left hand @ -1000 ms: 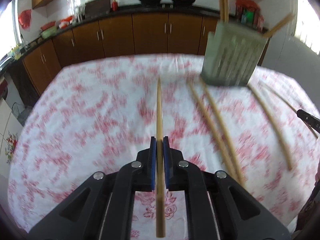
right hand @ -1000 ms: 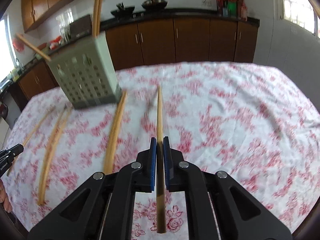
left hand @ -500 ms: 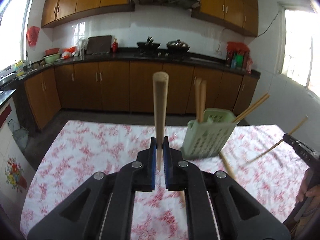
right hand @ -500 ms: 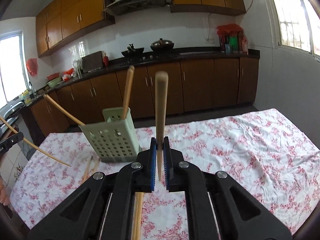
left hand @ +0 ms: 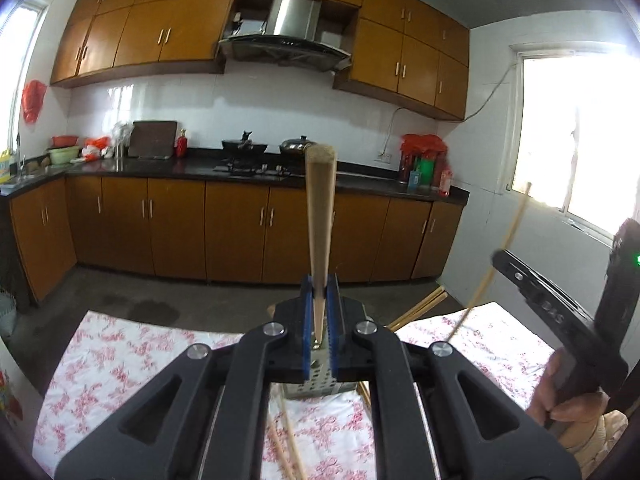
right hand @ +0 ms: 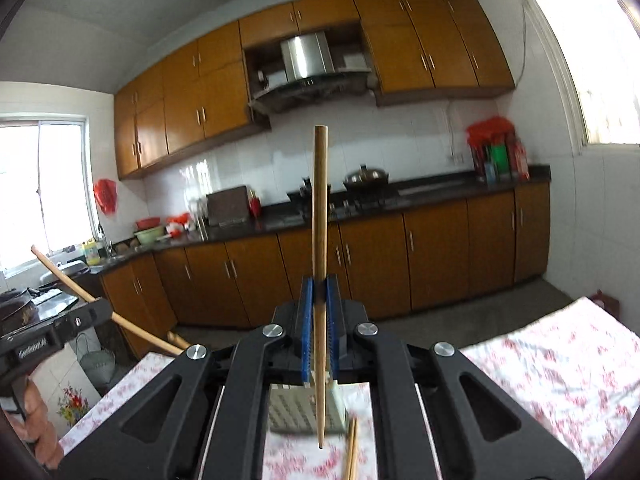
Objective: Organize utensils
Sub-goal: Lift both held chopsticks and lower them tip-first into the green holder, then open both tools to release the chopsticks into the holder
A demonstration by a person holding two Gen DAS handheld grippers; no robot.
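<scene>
My left gripper [left hand: 320, 312] is shut on a wooden chopstick [left hand: 320, 220] held upright, thick end up. Under it stands the pale green perforated utensil holder [left hand: 316, 380], mostly hidden by the jaws, with chopsticks [left hand: 416, 308] sticking out to the right. My right gripper [right hand: 320, 320] is shut on another chopstick [right hand: 320, 220], also upright, its thin tip hanging in front of the holder [right hand: 296, 412]. The right gripper with its stick shows at the right of the left wrist view [left hand: 560, 308]; the left gripper shows at the left of the right wrist view [right hand: 52, 336].
The table carries a white cloth with red flowers [left hand: 120, 364] [right hand: 540, 364]. Loose chopsticks lie on it near the holder [left hand: 288, 448] [right hand: 352, 452]. Brown kitchen cabinets and a counter [left hand: 200, 224] stand beyond the table's far edge.
Both grippers have lifted their chopsticks off the table and tilted them upright. Both have closed in on the holder, which now sits just beneath the jaws.
</scene>
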